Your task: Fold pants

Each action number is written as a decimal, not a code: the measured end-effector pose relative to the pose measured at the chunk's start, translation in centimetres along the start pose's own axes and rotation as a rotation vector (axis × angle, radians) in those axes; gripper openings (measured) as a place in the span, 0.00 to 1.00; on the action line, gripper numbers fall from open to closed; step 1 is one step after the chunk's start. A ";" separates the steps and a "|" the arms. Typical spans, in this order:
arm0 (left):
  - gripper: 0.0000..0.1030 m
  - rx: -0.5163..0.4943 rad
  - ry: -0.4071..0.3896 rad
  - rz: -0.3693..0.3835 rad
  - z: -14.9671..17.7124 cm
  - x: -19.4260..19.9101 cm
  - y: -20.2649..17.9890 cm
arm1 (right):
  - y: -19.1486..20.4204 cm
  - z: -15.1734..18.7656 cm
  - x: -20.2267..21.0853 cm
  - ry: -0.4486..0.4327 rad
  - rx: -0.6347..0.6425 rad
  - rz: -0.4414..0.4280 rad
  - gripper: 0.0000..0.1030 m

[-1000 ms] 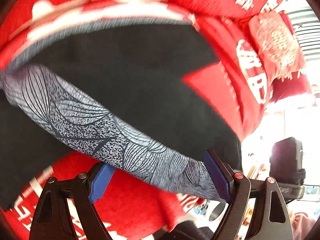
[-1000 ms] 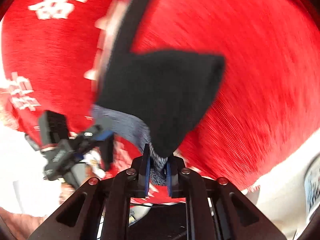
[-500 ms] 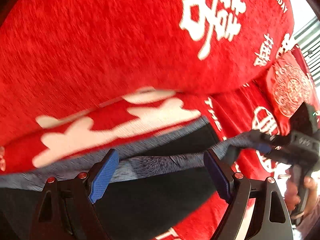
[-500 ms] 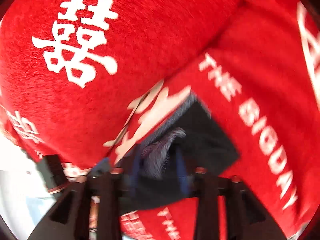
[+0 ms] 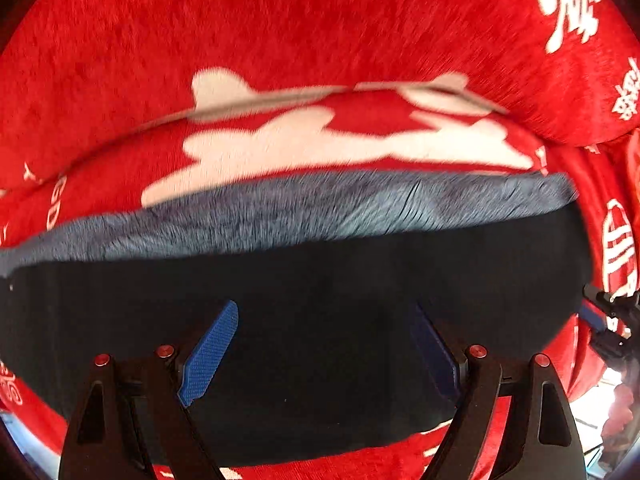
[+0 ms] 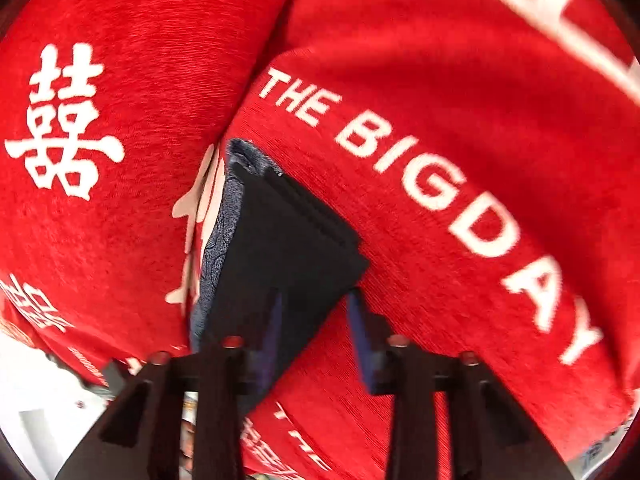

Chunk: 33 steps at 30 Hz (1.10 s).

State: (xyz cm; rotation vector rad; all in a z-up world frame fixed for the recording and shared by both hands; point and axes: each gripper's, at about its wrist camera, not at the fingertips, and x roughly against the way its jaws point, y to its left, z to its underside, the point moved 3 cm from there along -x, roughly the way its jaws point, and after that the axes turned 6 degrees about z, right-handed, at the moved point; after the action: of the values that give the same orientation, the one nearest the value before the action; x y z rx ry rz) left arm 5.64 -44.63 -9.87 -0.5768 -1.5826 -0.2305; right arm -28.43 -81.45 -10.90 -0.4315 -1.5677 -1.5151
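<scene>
The black pants (image 5: pixel 320 300) lie folded flat on the red cushion (image 5: pixel 280 32), with the grey patterned waistband (image 5: pixel 300 208) along the far edge. My left gripper (image 5: pixel 324 356) hovers open just above the black cloth, its blue pads apart and empty. In the right wrist view the folded pants (image 6: pixel 280 240) show as a dark stack with the grey band on the left. My right gripper (image 6: pixel 316 340) is open at the stack's near corner, jaws apart with nothing between them.
A red cover with white letters "THE BIG DAY" (image 6: pixel 440 180) lies under the pants. A red backrest with a white double-happiness sign (image 6: pixel 60 120) stands behind. The right gripper shows at the left wrist view's right edge (image 5: pixel 608 320).
Both grippers brought the pants down onto the cushion. The right gripper, shut on the waistband a second ago, has opened and let go. The pants now lie flat.
</scene>
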 end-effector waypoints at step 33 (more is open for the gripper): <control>0.92 0.024 -0.031 -0.129 2.3 -3.4 -0.3 | 2.4 -1.9 -0.7 0.052 0.131 -0.023 0.16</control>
State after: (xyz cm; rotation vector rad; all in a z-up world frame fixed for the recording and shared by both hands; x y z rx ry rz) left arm 3.50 -44.58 -13.34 -0.4616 -1.6524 -0.3000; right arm -25.59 -82.58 -10.24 -0.2979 -1.6249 -1.4201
